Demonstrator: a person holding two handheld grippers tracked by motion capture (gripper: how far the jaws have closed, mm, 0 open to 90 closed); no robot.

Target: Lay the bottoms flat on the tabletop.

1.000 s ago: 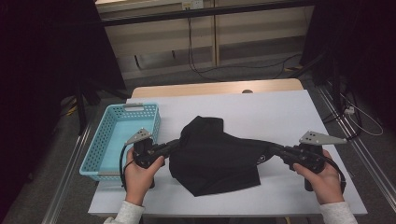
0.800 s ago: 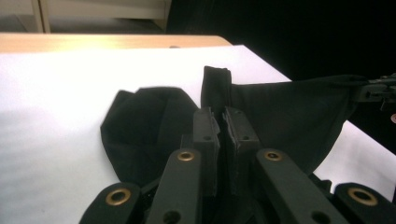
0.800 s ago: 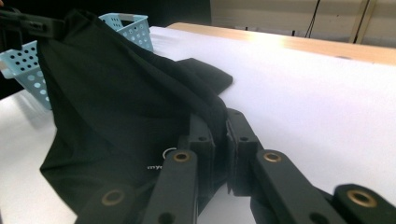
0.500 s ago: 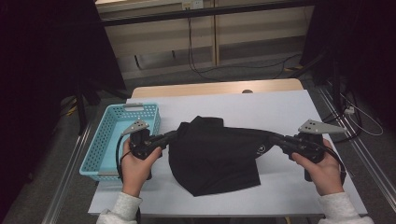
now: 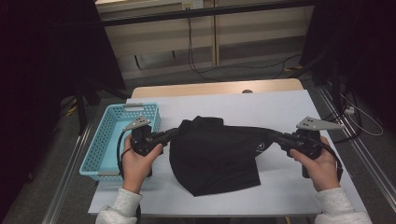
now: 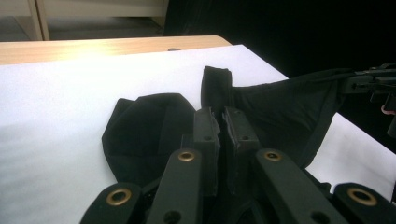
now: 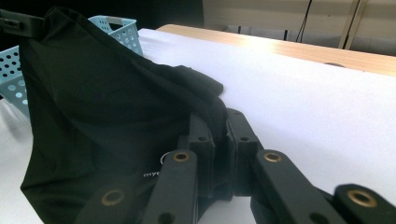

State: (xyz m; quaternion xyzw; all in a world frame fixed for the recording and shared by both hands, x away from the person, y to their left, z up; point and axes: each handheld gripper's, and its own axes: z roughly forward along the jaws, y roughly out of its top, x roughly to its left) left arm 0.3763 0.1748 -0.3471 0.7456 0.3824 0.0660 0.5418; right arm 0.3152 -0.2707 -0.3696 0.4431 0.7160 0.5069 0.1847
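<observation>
Hands at the near edge of the white bench (image 5: 289, 112) each carry a set of tongs, and both sets are clamped on opposite ends of one black garment (image 5: 219, 154). Left tongs (image 5: 173, 134) pinch the cloth end nearest the blue basket (image 5: 108, 140); in the left gripper view the jaws stand almost together with dark fabric caught between them (image 6: 223, 130). Right tongs (image 5: 272, 135) pinch the end far from the basket, likewise nearly closed on cloth (image 7: 219, 126). Held thus, the upper edge of the garment is drawn into a taut line between the two grips, probably to spread it for straightening or folding. Below that line the cloth hangs slack and pools on the bench beside the basket, toward the person. Fabric is plain matt black, thin and limp, with a small pale logo (image 5: 259, 146) near the right-hand end and a thick folded hem (image 6: 215, 79) on its far side. Basket stands perforated at the bench's left edge.
</observation>
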